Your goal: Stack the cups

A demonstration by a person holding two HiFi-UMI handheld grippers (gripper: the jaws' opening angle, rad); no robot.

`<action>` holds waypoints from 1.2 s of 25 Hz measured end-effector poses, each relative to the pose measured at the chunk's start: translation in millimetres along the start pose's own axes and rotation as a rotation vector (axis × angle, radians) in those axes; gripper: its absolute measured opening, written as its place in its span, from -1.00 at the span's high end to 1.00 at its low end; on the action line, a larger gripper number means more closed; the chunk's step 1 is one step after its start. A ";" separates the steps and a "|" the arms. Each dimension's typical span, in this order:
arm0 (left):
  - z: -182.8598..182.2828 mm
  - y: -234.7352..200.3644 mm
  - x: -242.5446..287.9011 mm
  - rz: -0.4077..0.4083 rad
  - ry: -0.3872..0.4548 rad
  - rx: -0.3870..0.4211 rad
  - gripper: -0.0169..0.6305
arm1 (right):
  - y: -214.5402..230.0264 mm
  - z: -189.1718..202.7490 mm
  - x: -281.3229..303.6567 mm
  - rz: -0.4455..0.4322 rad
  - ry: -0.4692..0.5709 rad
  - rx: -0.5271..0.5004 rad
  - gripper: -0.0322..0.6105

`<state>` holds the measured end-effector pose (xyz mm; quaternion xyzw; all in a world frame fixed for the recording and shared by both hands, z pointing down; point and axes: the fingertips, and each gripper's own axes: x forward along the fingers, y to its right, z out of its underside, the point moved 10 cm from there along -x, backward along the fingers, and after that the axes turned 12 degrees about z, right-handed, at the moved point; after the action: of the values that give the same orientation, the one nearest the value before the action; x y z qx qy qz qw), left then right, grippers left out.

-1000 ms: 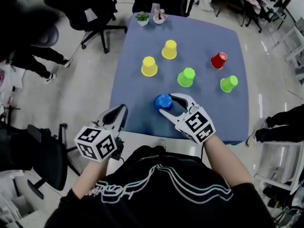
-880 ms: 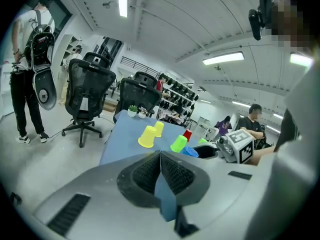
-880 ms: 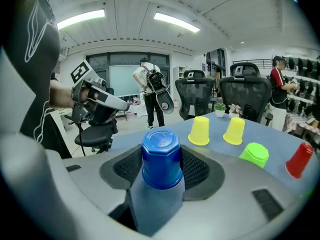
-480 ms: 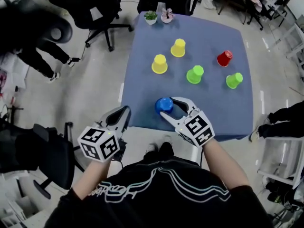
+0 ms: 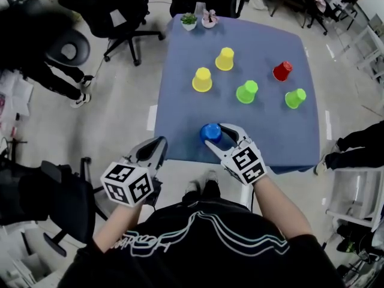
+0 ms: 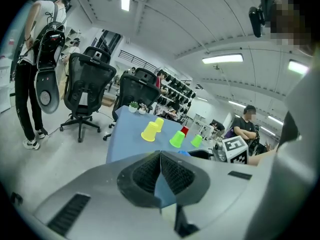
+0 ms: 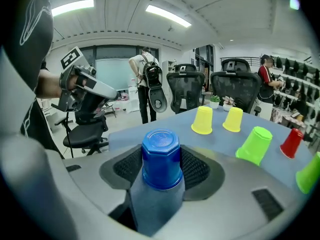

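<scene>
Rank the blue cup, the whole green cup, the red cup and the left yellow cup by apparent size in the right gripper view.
1. Blue cup, though it is nearest the camera.
2. Green cup.
3. Red cup and yellow cup look alike; not ranked.

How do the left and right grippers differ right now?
Left gripper has its jaws together and empty; right gripper is clamped on the blue cup. Left is by the table's near corner; right reaches over the tabletop. Both are the same build.
</scene>
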<state>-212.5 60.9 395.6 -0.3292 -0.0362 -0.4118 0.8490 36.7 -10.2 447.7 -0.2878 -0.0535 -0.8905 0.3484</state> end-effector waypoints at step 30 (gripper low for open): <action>-8.0 -7.6 19.4 -0.015 -0.014 -0.009 0.87 | 23.7 -29.5 -25.8 -0.092 0.121 0.094 0.00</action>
<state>-206.9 39.7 399.8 -0.3354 -0.0430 -0.4161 0.8441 53.4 -21.5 406.6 -0.2140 -0.0870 -0.9178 0.3230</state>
